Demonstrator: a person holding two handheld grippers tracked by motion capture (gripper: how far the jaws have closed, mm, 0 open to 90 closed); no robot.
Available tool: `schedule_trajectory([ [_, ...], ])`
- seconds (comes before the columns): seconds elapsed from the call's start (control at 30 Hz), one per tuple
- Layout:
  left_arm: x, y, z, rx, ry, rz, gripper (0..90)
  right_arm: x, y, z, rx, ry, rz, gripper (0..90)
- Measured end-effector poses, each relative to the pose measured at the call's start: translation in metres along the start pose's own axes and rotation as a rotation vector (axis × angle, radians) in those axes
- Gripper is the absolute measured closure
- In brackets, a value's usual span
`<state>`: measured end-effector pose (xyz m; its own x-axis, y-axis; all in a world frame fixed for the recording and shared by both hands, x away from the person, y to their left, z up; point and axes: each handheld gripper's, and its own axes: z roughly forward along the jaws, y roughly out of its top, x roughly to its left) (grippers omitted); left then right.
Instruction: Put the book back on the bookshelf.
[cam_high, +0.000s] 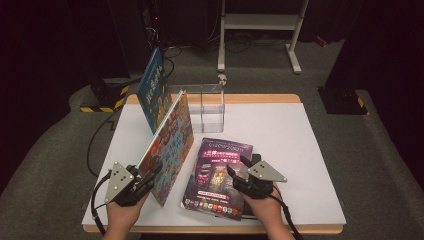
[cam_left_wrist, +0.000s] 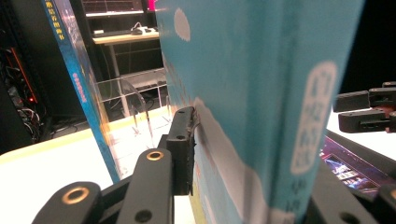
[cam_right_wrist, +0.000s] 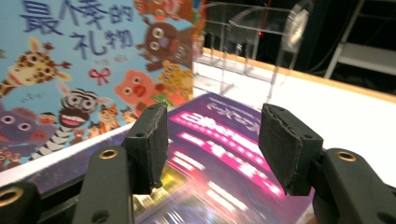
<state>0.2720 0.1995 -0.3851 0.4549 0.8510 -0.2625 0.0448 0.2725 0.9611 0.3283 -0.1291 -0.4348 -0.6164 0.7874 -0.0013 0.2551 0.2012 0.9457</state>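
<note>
You have 3 books on the table (cam_high: 300, 130): 1 blue book (cam_high: 154, 90) leaning at the rack, 1 animal-cover book (cam_high: 172, 142) on edge, 1 purple book (cam_high: 217, 175) lying flat. Also 1 clear acrylic rack (cam_high: 210, 107), 2 grippers: left gripper (cam_high: 150, 176), right gripper (cam_high: 239, 166).

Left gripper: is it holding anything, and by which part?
Yes. The left gripper clamps the animal picture book at its near bottom corner, standing it on edge. The right gripper holds nothing.

Dim room; lit table; motion-blurred foreground
</note>
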Motion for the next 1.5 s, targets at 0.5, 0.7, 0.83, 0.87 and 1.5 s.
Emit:
schedule_trajectory([
  [0.5, 0.020, 0.011, -0.003, -0.017, 0.086, -0.042, 80.2, -0.017, -0.011, -0.005, 0.010, -0.024, 0.060, 43.6],
  [0.7, 0.030, 0.016, -0.003, 0.006, 0.051, -0.044, 80.5, -0.022, -0.011, -0.007, 0.007, -0.028, 0.077, 43.9],
  [0.83, 0.041, 0.019, -0.004, 0.014, 0.020, -0.054, 80.4, -0.025, -0.014, -0.007, 0.016, -0.032, 0.082, 44.0],
  [0.87, 0.043, 0.020, -0.004, 0.015, 0.015, -0.063, 80.4, -0.026, -0.014, -0.007, 0.016, -0.032, 0.086, 44.0],
  [1.5, 0.058, 0.022, -0.002, 0.051, -0.013, -0.059, 78.1, -0.028, -0.020, -0.006, 0.029, -0.038, 0.097, 43.9],
])
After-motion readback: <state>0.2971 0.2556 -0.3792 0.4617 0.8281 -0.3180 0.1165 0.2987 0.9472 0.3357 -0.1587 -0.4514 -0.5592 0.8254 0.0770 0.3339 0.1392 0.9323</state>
